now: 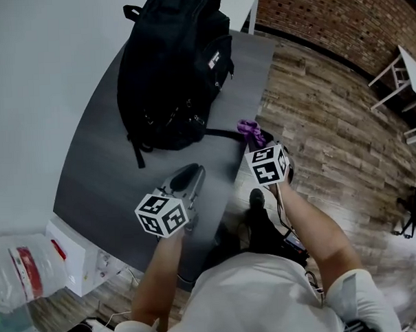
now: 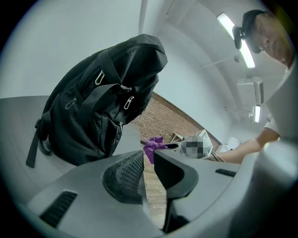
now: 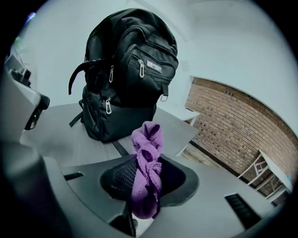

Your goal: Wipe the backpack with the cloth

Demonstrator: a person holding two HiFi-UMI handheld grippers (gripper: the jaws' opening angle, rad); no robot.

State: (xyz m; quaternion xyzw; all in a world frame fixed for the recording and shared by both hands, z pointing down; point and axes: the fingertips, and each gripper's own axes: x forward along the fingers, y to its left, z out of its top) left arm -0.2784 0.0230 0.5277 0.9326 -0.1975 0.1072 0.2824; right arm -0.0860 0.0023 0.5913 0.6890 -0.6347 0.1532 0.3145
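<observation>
A black backpack point(image 1: 173, 67) stands upright at the far end of the grey table point(image 1: 105, 173); it fills the left gripper view point(image 2: 102, 102) and the right gripper view point(image 3: 130, 69). My right gripper point(image 1: 255, 138) is shut on a bunched purple cloth point(image 1: 250, 131), held in the air off the table's right edge, just right of the backpack's base. The cloth point(image 3: 148, 139) sticks up between its jaws point(image 3: 148, 160). My left gripper point(image 1: 191, 173) hovers over the table in front of the backpack. Its jaws point(image 2: 148, 155) stand slightly apart with nothing between them; the cloth point(image 2: 153, 145) shows beyond.
A backpack strap point(image 1: 224, 133) trails toward the table's right edge. Wooden floor point(image 1: 331, 143) lies to the right, with white furniture point(image 1: 397, 78) and a brick wall point(image 1: 325, 12) beyond. A plastic bag point(image 1: 27, 269) and a white box point(image 1: 78, 260) sit at lower left.
</observation>
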